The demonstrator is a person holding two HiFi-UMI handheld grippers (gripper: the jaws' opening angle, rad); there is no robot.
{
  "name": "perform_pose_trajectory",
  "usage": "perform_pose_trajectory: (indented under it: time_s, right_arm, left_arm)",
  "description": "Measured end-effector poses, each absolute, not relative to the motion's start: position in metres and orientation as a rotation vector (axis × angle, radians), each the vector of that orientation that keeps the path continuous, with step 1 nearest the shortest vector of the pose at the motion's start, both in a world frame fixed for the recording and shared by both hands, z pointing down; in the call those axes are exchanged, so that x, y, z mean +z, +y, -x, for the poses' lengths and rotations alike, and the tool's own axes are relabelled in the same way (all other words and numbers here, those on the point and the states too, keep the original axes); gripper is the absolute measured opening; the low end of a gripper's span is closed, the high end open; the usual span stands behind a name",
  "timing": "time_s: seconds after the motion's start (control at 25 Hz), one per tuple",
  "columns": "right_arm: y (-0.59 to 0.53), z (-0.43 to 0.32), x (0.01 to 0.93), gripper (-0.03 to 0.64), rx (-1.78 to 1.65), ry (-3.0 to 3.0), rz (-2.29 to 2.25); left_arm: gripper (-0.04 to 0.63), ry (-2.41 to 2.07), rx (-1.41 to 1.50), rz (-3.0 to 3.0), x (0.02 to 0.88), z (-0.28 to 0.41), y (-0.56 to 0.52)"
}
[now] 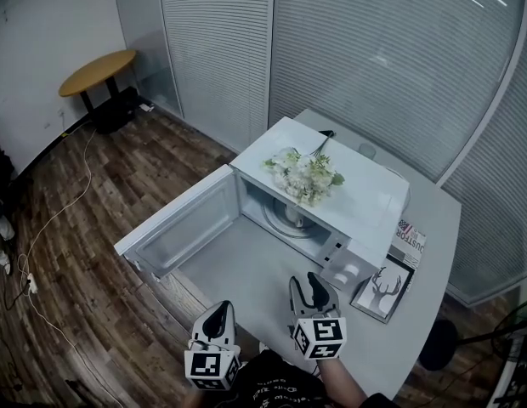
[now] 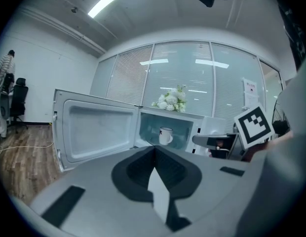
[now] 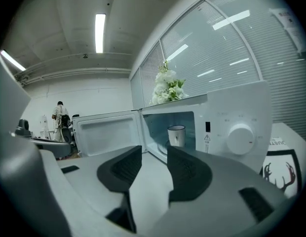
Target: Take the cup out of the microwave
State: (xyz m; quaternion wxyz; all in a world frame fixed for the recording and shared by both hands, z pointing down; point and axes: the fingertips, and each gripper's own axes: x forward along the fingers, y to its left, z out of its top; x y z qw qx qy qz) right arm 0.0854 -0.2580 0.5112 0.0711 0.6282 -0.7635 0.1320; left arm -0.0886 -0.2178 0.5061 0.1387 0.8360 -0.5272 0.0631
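Note:
The white microwave (image 1: 365,195) stands on a grey table (image 1: 438,219) with its door (image 1: 183,223) swung wide to the left. Inside, on the turntable, stands a white cup (image 3: 176,135), also seen as the cup (image 2: 165,135) and only partly seen as the cup (image 1: 293,214) in the head view. My right gripper (image 3: 154,152) is open and empty, aimed at the cavity from in front of the table. My left gripper (image 2: 154,149) is shut with nothing in it. It is held lower left of the right gripper (image 1: 313,289), near the table's front edge, where the left gripper (image 1: 219,317) points at the open door.
A bunch of white flowers (image 1: 306,175) lies on top of the microwave. A framed deer picture (image 1: 384,289) and a booklet (image 1: 410,243) lie right of it. A round wooden table (image 1: 98,70) stands far left by the wall. A person (image 3: 59,113) stands in the distance.

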Motion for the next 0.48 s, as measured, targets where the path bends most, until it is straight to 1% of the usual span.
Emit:
perform_pose_trajectory:
  time_s: [0.32,0.48]
  right_arm:
    - [-0.303,-0.095,0.518,0.155,0.439,-2.227,-1.957]
    - [-0.321,-0.095,0.521,0.16,0.406,-2.187,-1.959]
  left_arm:
    - [0.006,-1.567,0.214,-2.393,0.509,0.102,-0.215]
    - [0.006,-1.591,0.224,-2.368,0.511,0.115,-0.216]
